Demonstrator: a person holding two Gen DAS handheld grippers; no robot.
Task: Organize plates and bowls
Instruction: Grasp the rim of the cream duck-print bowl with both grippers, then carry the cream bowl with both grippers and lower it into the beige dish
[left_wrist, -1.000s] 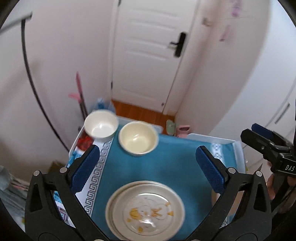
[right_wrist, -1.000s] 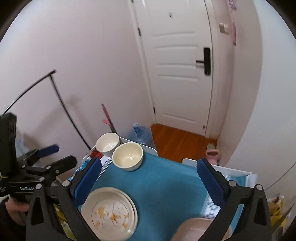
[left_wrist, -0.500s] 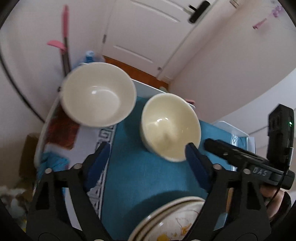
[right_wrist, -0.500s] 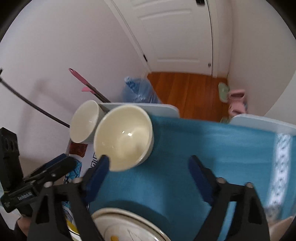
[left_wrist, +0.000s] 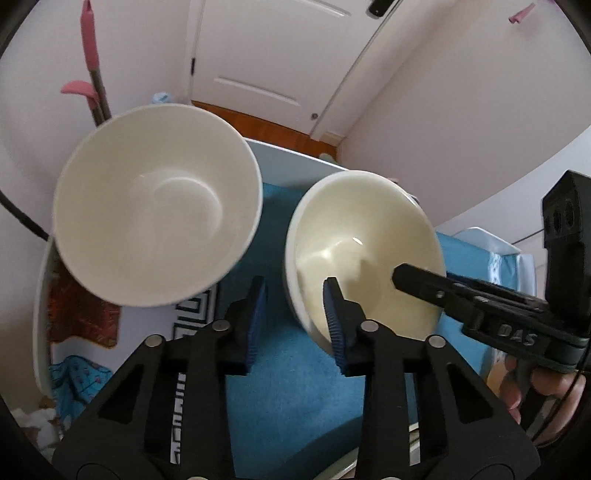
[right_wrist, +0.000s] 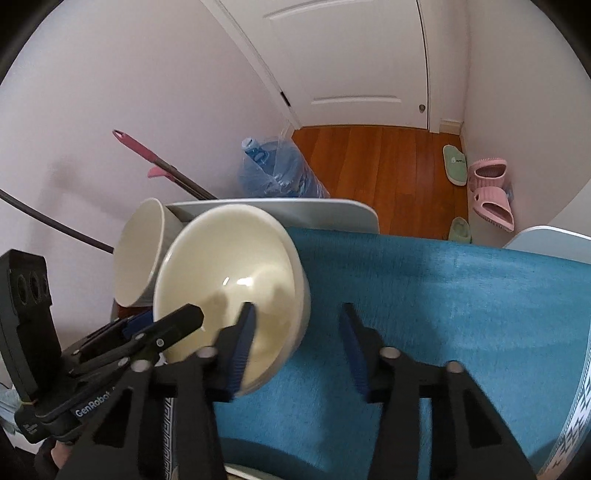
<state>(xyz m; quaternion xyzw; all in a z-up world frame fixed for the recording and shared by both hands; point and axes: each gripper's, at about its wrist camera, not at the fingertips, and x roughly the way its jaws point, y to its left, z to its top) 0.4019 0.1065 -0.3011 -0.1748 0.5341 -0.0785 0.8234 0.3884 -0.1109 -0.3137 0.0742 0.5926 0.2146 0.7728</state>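
A cream bowl (left_wrist: 369, 229) (right_wrist: 221, 266) stands on the blue cloth (left_wrist: 295, 387) (right_wrist: 443, 295), right of a white bowl (left_wrist: 155, 221) (right_wrist: 136, 254). My left gripper (left_wrist: 294, 282) straddles the cream bowl's left rim. Its jaws are closing, one finger inside the bowl and the outer pad still apart from the wall. My right gripper (right_wrist: 297, 306) straddles the opposite rim, also closing, with a gap between its outer pad and the bowl. Each gripper shows in the other's view: the right gripper (left_wrist: 424, 284), the left gripper (right_wrist: 177, 321).
A plate rim (right_wrist: 240, 474) peeks in at the bottom edge. The table's far edge (right_wrist: 295, 206) lies just behind the bowls. Beyond it are a water bottle (right_wrist: 273, 173), a pink-handled mop (right_wrist: 147, 155), slippers (right_wrist: 487, 188) and a white door (right_wrist: 351, 55). A hand (left_wrist: 535, 387) holds the right gripper.
Both grippers came down and forward from above the plates to the cream bowl. Their jaws narrowed from wide open around its rim. The plates slid out at the bottom.
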